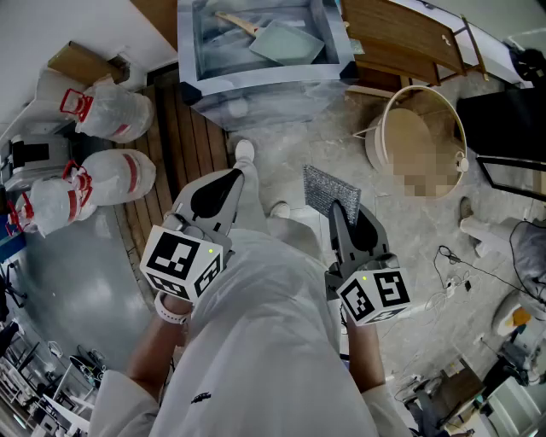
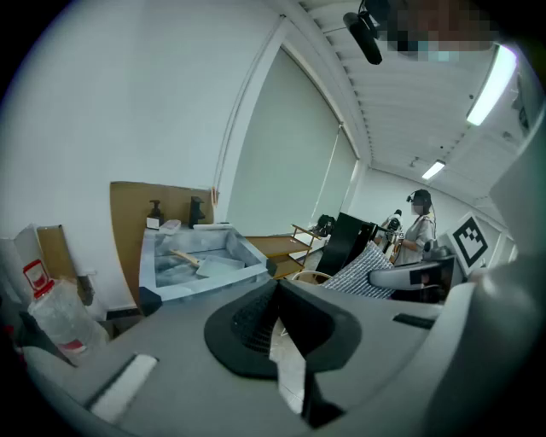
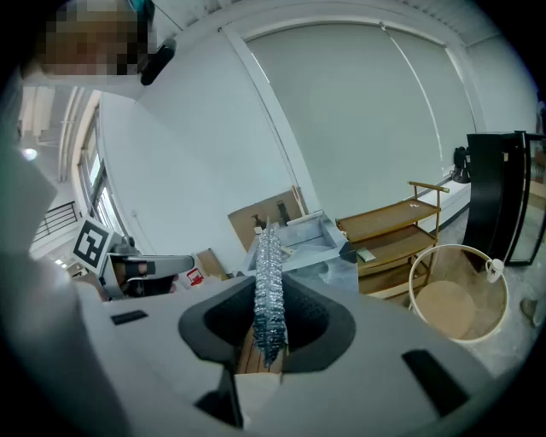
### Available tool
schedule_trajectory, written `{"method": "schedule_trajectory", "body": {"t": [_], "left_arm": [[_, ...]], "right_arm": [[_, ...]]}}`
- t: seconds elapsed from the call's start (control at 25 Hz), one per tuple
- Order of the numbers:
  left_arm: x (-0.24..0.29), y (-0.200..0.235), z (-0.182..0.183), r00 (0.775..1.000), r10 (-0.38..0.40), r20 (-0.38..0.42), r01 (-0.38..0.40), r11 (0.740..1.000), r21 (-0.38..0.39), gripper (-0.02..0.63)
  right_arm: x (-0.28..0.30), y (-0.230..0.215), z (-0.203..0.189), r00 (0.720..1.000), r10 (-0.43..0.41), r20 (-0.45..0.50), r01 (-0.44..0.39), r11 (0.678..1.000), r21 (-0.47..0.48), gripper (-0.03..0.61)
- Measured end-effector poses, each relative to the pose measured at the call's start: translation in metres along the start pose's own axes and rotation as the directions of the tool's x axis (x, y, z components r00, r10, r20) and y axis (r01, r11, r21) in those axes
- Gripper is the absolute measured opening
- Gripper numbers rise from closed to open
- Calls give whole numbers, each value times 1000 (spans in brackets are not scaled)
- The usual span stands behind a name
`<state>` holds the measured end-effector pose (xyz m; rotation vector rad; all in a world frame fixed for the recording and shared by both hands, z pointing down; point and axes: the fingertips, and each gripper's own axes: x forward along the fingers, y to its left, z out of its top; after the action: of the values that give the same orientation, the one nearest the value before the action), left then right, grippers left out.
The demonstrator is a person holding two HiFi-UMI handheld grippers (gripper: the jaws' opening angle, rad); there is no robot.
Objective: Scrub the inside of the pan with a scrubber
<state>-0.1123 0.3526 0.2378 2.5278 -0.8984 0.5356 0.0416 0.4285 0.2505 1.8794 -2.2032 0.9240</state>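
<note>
Scrubber gripped, pan waiting in the basin

On the left, our left gripper (image 1: 230, 179) is clenched on nothing, its jaws meeting at the tips. Ahead, the pale pan (image 1: 288, 43) lies in the basin (image 1: 256, 92), well apart from both tools. On the right, our right gripper (image 1: 335, 206) pinches the silver mesh scrubber (image 1: 331, 189) upright. We judge the left should open to steady the wooden handle (image 1: 235, 21) while the right lays the mesh flat inside.

Coarse silvery metal mesh, glinting and rough, for the scrubber (image 1: 332, 189) — matt grey plastic and dark ribbed pads (image 3: 316, 320) round it. Left of the glossy sink (image 1: 189, 53), wooden slats (image 1: 183, 136) and crinkled translucent plastic bags (image 1: 115, 111).
</note>
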Motion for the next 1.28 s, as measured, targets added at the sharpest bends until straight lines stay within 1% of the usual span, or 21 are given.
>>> {"method": "schedule_trajectory", "body": {"t": [0.12, 0.2, 0.28, 0.44, 0.56, 0.64, 0.76, 0.84, 0.96, 1.08, 1.28], "left_arm": [[-15, -25, -16, 1000, 3, -5, -3, 1000, -4, 6], [-24, -34, -22, 1000, 7, -2, -7, 1000, -17, 6], [-30, -37, -25, 1000, 15, 5, -15, 999, -38, 6], [-36, -35, -27, 999, 34, 14, -33, 998, -45, 6], [-40, -41, -25, 1000, 17, 12, -17, 999, -45, 6], [-42, -47, -20, 1000, -1, 11, 2, 1000, -24, 6], [-39, -53, -9, 1000, -5, 24, 5, 1000, 16, 5], [-38, -57, -4, 999, -1, 42, 0, 1000, 26, 5], [-35, -63, -5, 999, 2, 50, -3, 1000, 22, 6], [-32, -68, -14, 999, 4, 34, -4, 1000, 15, 6], [-19, -81, -12, 999, -26, 31, 27, 999, -27, 6]], "right_arm": [[-18, 7, -7, 1000, 17, 1, -17, 1000, -19, 69], [-25, 13, -7, 1000, 26, 11, -25, 999, -25, 69], [-29, 18, -3, 999, 33, 27, -32, 999, -33, 69], [-31, 21, 3, 998, 38, 52, -34, 997, -65, 69], [-38, 21, 2, 998, 17, 62, -15, 999, -32, 69], [-46, 21, 7, 996, 1, 84, 1, 1000, -24, 69], [-53, 15, 12, 993, -18, 114, 21, 999, -27, 69], [-58, 10, 10, 992, -26, 121, 29, 999, -18, 69], [-68, 2, 9, 990, -38, 133, 40, 999, -11, 69], [-76, -5, 8, 989, -42, 140, 43, 999, -3, 69], [-77, -23, 13, 989, -56, 136, 55, 998, 14, 69]]}}
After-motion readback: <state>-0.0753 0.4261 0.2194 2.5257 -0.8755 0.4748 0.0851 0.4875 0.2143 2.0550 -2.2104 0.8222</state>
